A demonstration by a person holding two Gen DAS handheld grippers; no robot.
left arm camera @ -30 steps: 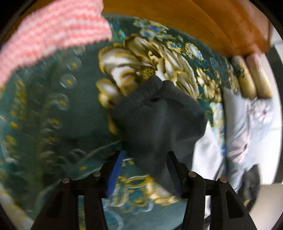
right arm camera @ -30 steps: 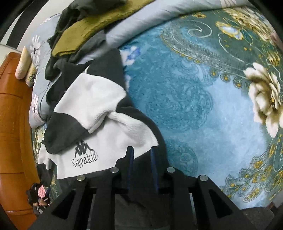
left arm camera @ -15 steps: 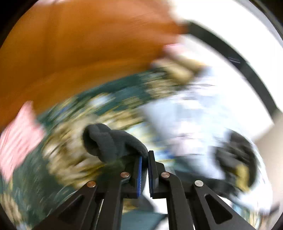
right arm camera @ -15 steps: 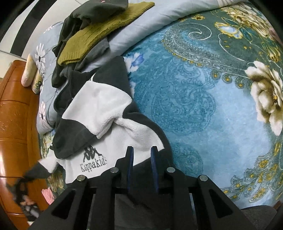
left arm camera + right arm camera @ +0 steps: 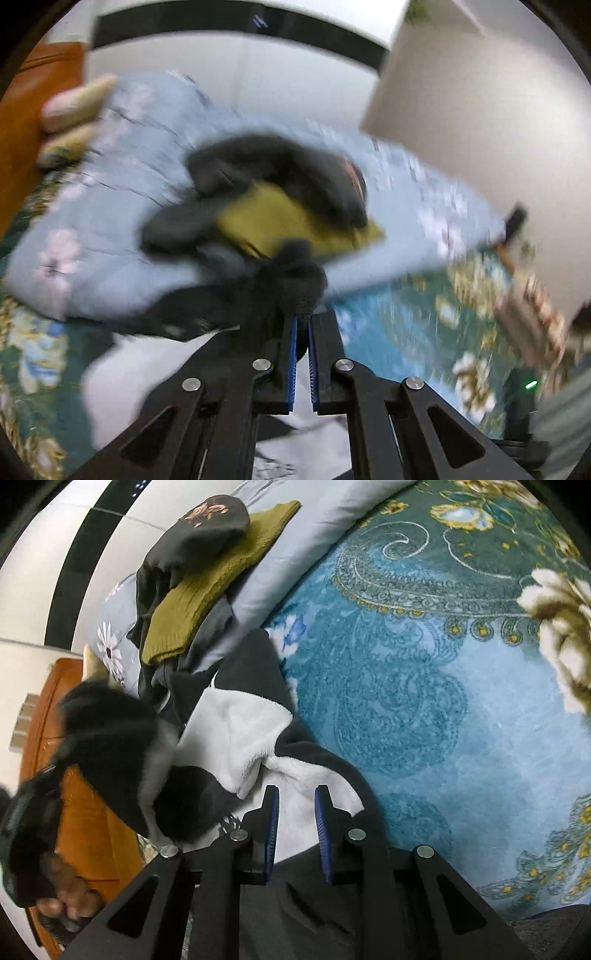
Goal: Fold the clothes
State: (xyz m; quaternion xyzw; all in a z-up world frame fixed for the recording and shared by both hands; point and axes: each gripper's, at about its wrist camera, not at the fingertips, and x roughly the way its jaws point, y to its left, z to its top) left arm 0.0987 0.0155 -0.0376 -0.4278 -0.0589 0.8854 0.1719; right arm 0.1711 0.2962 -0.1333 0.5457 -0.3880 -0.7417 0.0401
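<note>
Bedspread point(image 5: 424, 709) below, our left claw point(image 5: 303, 321) clenches the dark sleeve point(image 5: 295, 273) — probably thinly; it may slip. Right claw point(image 5: 295, 812) gapes.

The right gripper point(image 5: 295, 805) hovered with its blue-padded fingers point(image 5: 272, 827) apart over the white fleece of a black-and-white sweatshirt point(image 5: 236, 734) spread on a teal floral blanket point(image 5: 424, 686). No cloth sat between the pads. At far left, blurred, a hand point(image 5: 62, 897) and the left gripper point(image 5: 33, 812) lifted a dark fold of the sweatshirt above the orange wooden headboard point(image 5: 85, 819). Beyond the sweatshirt, an olive knit point(image 5: 207, 587) lay under a dark garment with pink embroidery point(image 5: 199, 528), both piled on a pale blue flowered quilt point(image 5: 295, 565) beside a white wall point(image 5: 40, 568)
</note>
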